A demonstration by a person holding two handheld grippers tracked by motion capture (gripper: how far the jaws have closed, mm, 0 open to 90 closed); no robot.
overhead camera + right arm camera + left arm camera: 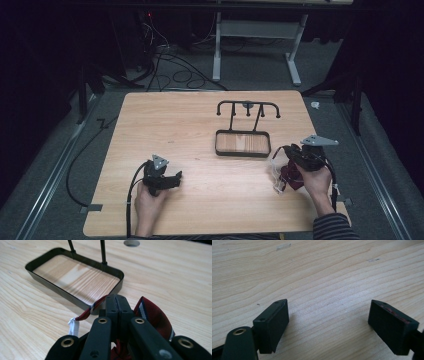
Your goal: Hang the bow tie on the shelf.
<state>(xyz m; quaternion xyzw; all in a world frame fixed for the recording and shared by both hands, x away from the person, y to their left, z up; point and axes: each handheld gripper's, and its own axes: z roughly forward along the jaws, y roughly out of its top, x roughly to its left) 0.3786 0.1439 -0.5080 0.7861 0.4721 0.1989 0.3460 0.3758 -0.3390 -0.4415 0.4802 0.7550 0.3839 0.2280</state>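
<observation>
The right claw (115, 301) is gripping the dark red striped fabric bow tie (152, 312), with the black metal hanger stand (243, 142) lying just ahead; the left claw (329, 322) is gaping empty.

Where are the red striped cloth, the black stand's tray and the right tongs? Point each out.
red striped cloth (152, 312), right gripper view, on the striped fold right of the jaws.
black stand's tray (242, 154), high view, on its near rim.
right tongs (116, 303), right gripper view, at the closed tips.
</observation>
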